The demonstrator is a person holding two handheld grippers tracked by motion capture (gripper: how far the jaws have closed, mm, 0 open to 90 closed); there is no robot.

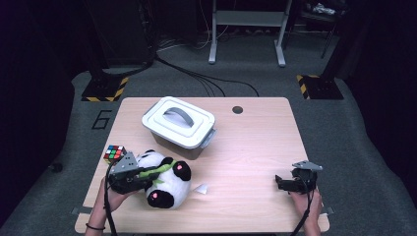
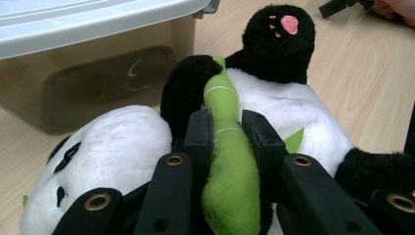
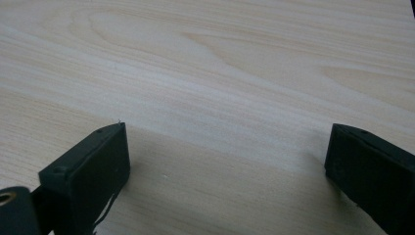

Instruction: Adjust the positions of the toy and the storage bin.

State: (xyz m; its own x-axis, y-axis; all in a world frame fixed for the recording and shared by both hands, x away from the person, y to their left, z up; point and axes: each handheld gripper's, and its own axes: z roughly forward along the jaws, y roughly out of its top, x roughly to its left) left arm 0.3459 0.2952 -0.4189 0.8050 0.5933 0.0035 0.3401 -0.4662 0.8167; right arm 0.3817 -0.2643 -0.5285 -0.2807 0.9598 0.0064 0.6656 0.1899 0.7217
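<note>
At the left edge of the table point(image 1: 255, 147), a colourful puzzle cube point(image 1: 114, 153) was seen lying on the wood, just beside the left gripper point(image 1: 140, 178). That gripper was held low over the front left part of the tabletop, and its jaws were closed narrowly on the green bamboo stalk point(image 2: 226, 147) sewn to a plush panda point(image 1: 164, 179). In the left gripper view, the stalk was seen pinched between the two black jaws, with the panda's white body pressed up on both sides of them. The panda was lying on its back on the table, its head towards the left hand point(image 1: 115, 196) and a black paw with a pink pad point(image 2: 288, 23) raised at the far end. Behind the panda, touching or very nearly touching it, a translucent storage box point(image 1: 179, 129) was standing with its white handled lid point(image 1: 178, 119) shut. A small white scrap point(image 1: 200, 188) was lying on the wood just to the right of the panda. Well apart from all this, at the front right of the table, the right gripper point(image 1: 281, 182) was held close to the surface by the right hand point(image 1: 307, 199). Its jaws were spread wide, and bare wood was seen between them in the right gripper view.
</note>
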